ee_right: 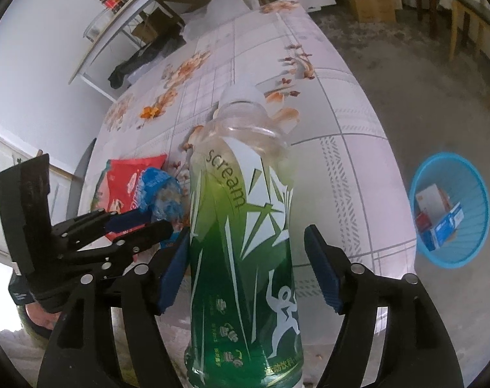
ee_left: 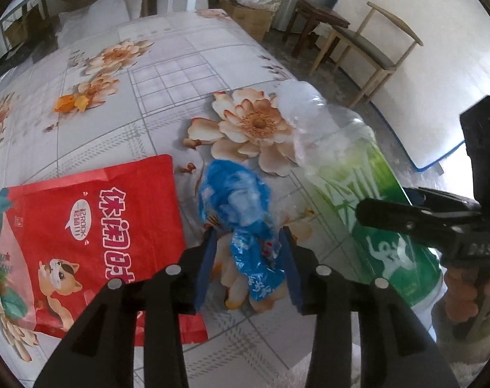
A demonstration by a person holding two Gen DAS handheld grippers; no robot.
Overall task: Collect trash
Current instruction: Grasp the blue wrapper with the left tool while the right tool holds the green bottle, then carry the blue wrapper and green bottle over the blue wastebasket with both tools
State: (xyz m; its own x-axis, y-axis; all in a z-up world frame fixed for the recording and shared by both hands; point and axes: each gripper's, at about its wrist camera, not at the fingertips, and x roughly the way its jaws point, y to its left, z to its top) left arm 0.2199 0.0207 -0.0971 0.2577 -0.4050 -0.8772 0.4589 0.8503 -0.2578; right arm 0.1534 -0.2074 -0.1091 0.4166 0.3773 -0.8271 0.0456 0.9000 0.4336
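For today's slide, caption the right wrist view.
Right gripper fingers open around a green bottle; blue bin waits beyond.

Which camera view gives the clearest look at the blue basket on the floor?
The right wrist view: the blue basket sits on the floor beyond the table's edge, its opening and the boxes inside visible. The left wrist view does not show it at all.

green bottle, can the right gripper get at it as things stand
Probably yes: the green bottle already lies between the open fingers of the right gripper, with a gap at the right pad and nothing blocking.
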